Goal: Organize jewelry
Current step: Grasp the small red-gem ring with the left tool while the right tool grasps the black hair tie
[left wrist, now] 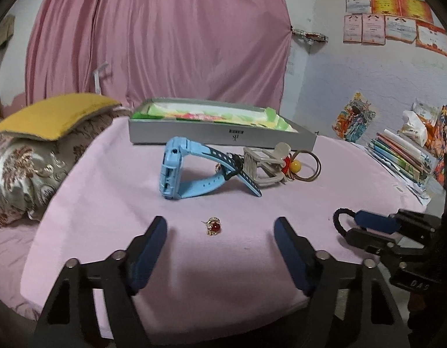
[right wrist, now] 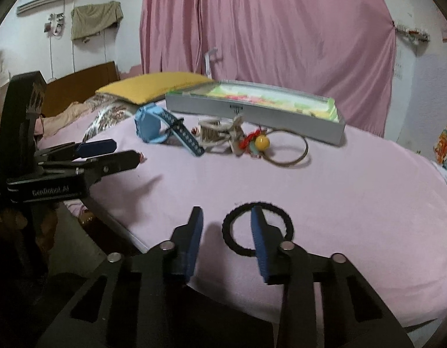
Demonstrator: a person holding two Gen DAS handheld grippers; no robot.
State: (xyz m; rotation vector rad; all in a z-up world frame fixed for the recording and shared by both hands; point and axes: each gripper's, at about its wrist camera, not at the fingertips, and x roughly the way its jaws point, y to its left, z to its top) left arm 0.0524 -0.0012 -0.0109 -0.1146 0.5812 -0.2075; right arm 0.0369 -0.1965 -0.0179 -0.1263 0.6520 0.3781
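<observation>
A small gold earring with a red stone (left wrist: 214, 226) lies on the pink cloth just ahead of my open left gripper (left wrist: 220, 227), between its fingers. A black hair tie (right wrist: 257, 229) lies flat under my open right gripper (right wrist: 227, 220); the right finger sits inside the ring. It also shows in the left wrist view (left wrist: 339, 220). Farther back lie a blue watch (left wrist: 191, 171), a pale hair clip (left wrist: 264, 165), a yellow bead charm (left wrist: 295, 166) and a thin ring bangle (left wrist: 309, 165). A grey tray box (left wrist: 223, 133) stands behind them.
A yellow cushion (left wrist: 55, 116) on a patterned pillow (left wrist: 23, 171) lies at the left. Books and papers (left wrist: 403, 159) are stacked at the right edge. A pink curtain (left wrist: 159, 37) hangs behind. The left gripper shows in the right wrist view (right wrist: 122, 152).
</observation>
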